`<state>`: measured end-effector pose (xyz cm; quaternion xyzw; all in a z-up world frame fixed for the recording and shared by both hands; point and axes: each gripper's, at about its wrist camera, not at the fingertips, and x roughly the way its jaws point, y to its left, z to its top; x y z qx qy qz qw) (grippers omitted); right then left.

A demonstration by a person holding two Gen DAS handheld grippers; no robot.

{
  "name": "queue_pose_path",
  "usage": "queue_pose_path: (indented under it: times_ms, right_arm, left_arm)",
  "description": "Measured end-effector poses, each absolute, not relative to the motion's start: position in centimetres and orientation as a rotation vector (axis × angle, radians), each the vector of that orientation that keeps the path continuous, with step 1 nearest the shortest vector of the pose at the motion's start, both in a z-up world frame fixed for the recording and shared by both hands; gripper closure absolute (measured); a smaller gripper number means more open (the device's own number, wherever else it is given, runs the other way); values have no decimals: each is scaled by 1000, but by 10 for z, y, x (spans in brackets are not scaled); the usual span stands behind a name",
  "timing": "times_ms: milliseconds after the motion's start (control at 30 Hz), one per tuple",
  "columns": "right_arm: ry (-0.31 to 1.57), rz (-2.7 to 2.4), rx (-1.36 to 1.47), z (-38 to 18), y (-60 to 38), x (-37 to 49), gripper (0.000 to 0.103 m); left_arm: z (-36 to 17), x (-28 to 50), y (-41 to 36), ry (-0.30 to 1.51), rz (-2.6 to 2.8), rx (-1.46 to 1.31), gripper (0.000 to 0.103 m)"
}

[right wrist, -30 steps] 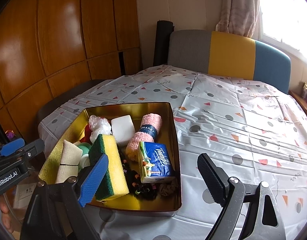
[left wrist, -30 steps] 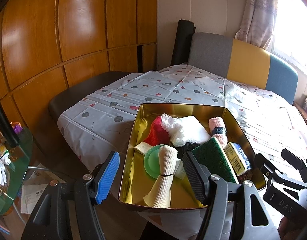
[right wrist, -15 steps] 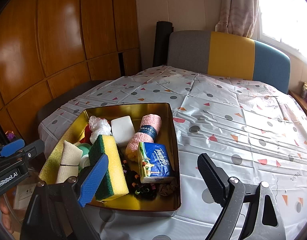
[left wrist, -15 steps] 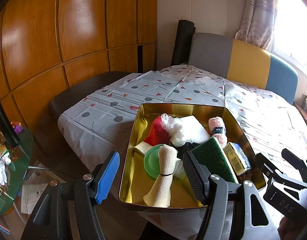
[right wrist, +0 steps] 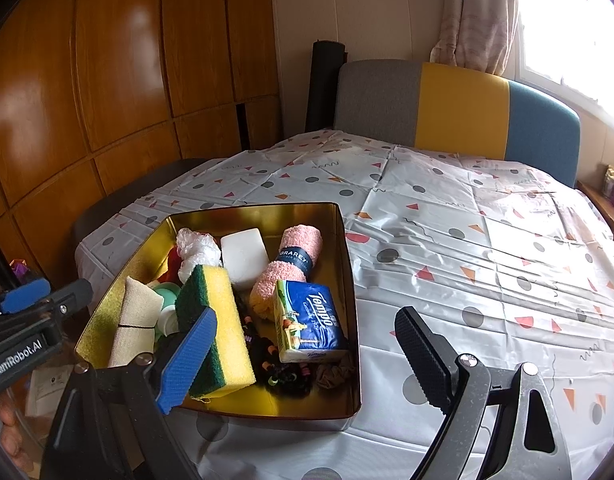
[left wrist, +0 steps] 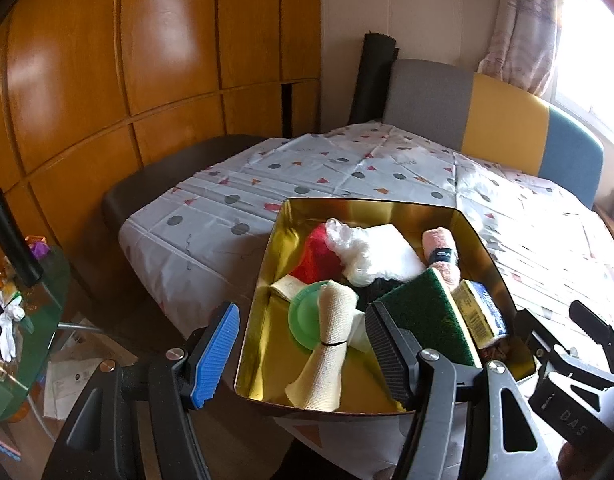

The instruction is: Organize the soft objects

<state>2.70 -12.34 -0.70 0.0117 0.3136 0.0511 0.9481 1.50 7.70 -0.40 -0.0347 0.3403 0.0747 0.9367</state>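
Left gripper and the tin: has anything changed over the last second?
The left gripper has just been closing a little, still open and empty, held short of the tin. The right gripper stays open and empty. Sponge, tissue pack and the rolls lie as before.

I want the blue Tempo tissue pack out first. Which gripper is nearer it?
Right. The right gripper hovers just in front of the blue Tempo tissue pack; the left gripper sits toward the gold tin's opposite side.
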Motion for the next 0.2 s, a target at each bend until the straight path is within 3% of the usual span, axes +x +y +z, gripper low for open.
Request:
queue_pose_path:
  times_ms: [200]
  right_arm:
    - [641,98,23,-9,-128,26,12]
  left_arm:
    - [2,13,80,659,145,-85,47]
